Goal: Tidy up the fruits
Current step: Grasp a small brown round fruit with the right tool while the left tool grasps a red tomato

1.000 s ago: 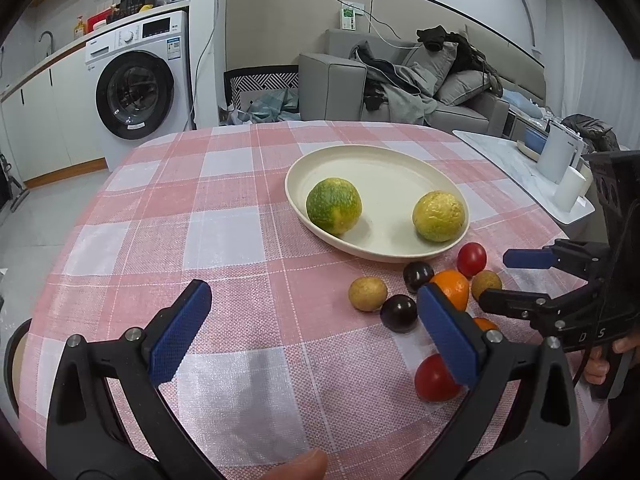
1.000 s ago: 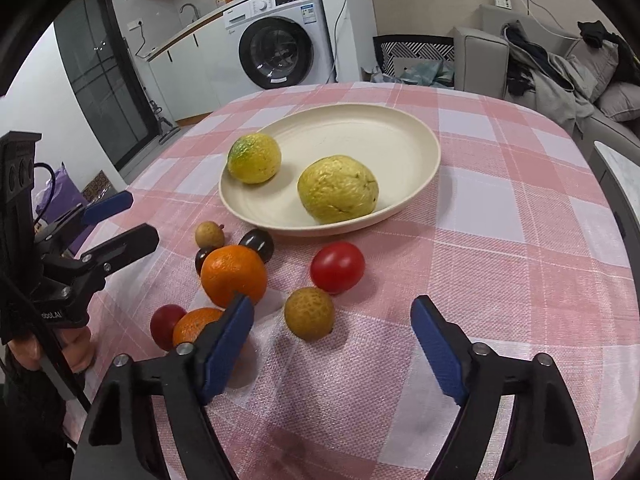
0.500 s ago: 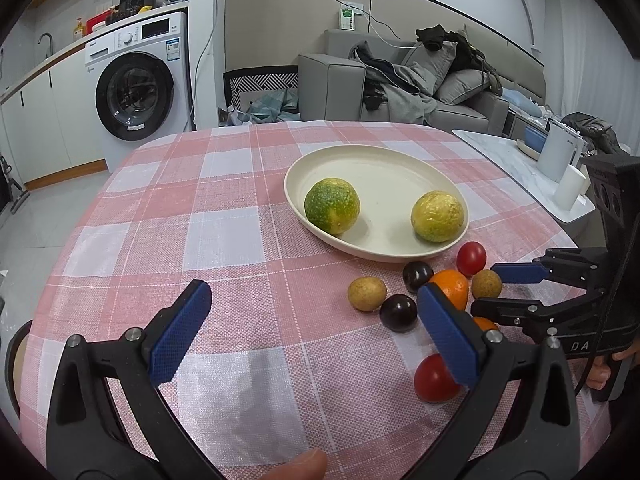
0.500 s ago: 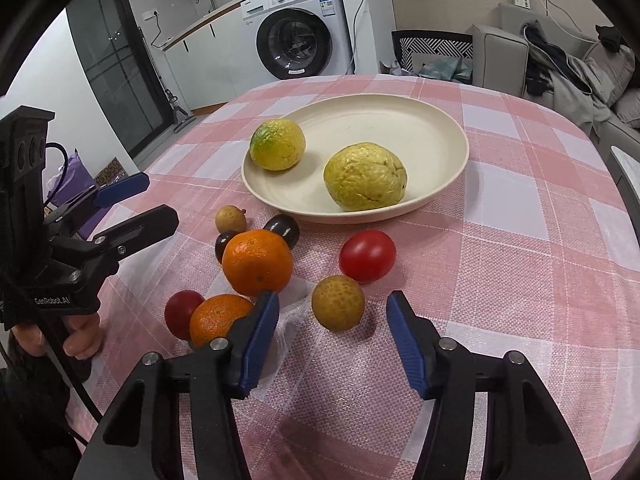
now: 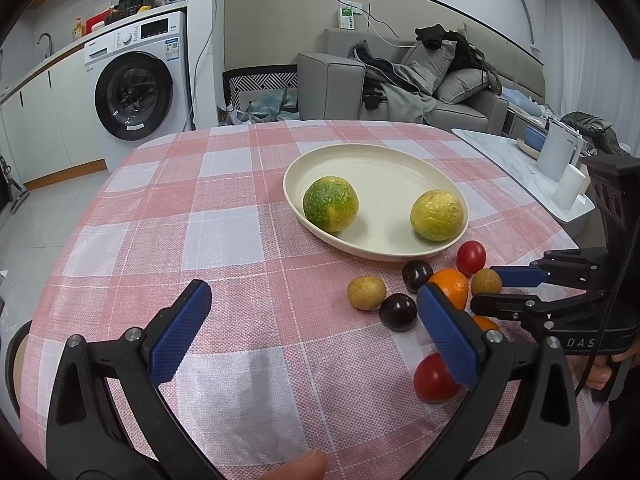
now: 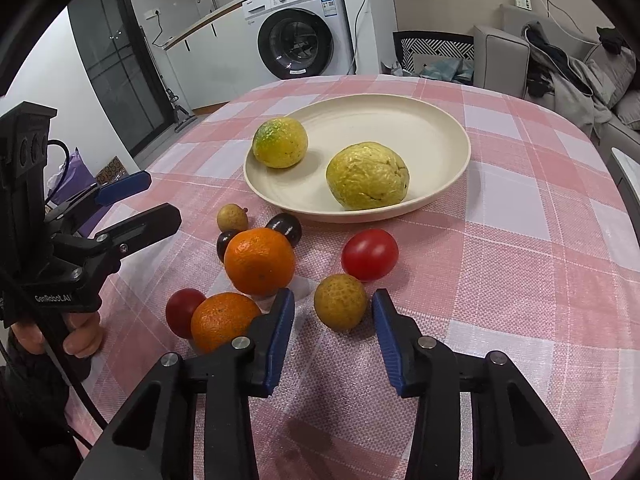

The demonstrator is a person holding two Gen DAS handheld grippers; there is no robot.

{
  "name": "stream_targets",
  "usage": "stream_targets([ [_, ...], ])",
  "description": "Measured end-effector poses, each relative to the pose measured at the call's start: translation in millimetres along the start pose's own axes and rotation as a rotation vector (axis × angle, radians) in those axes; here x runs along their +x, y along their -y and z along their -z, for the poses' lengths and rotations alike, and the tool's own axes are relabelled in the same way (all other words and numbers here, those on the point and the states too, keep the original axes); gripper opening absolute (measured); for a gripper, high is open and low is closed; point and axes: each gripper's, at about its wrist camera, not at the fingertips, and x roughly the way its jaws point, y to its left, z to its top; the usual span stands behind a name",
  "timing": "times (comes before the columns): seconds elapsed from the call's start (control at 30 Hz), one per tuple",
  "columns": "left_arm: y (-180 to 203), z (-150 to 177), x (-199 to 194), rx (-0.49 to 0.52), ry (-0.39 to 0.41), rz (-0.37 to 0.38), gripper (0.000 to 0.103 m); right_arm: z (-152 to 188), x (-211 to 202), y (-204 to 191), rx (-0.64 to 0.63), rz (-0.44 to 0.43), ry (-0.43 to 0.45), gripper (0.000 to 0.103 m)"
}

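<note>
A cream plate (image 6: 440, 120) (image 5: 384, 160) holds a green-yellow citrus (image 6: 280, 142) (image 5: 330, 209) and a yellow wrinkled fruit (image 6: 367, 175) (image 5: 439, 215). Loose on the cloth lie two oranges (image 6: 259, 261) (image 6: 222, 318), two red tomatoes (image 6: 370, 254) (image 6: 182, 310), dark plums (image 6: 286, 228) and two small tan fruits (image 6: 340, 301) (image 6: 232, 217). My right gripper (image 6: 333, 314) is open, its jaws either side of the near tan fruit, not touching. My left gripper (image 5: 310, 308) is open and empty above the cloth, left of the pile.
The round table has a pink checked cloth (image 5: 200, 216). A washing machine (image 5: 136, 80) and a grey sofa (image 5: 400, 80) stand behind. A side table with white containers (image 5: 560, 160) is at the right.
My right gripper moved forward toward the near tan fruit and narrowed its jaws around it. The left gripper has stayed still.
</note>
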Motion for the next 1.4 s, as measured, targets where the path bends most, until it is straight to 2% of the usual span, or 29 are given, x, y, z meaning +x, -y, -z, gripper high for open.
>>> stream_targets([
  [0.13,0,0,-1,-0.001,0.006,0.001,0.102,0,1,-1,-0.005,0.017,-0.001,0.027],
  [0.23,2,1,-3,0.010,0.013,0.004,0.102,-1,-1,-1,-0.011,0.025,0.010,0.027],
  [0.4,14,4,-3,0.083,-0.031,0.035,0.102,-4,-13,0,-0.003,-0.012,0.039,0.027],
  [0.6,24,7,-5,0.153,-0.129,0.123,0.102,-7,-25,4,0.010,-0.014,0.066,0.027],
  [0.77,36,14,-9,0.224,-0.170,0.171,0.101,-9,-29,5,0.012,-0.014,0.075,0.027],
  [0.87,45,21,-8,0.274,-0.206,0.196,0.093,-8,-30,4,0.012,-0.013,0.076,0.027],
  [0.93,50,26,-4,0.302,-0.226,0.195,0.084,-8,-30,4,0.012,-0.011,0.076,0.027],
  [1.07,55,32,4,0.309,-0.260,0.192,0.074,-9,-30,5,0.013,-0.012,0.076,0.027],
  [1.13,57,35,7,0.310,-0.283,0.200,0.065,-9,-30,5,0.015,-0.009,0.076,0.027],
  [1.27,56,36,7,0.300,-0.280,0.230,0.054,-9,-30,7,0.020,-0.008,0.076,0.027],
  [1.4,57,39,5,0.303,-0.264,0.257,0.036,-8,-29,7,0.020,-0.009,0.075,0.027],
])
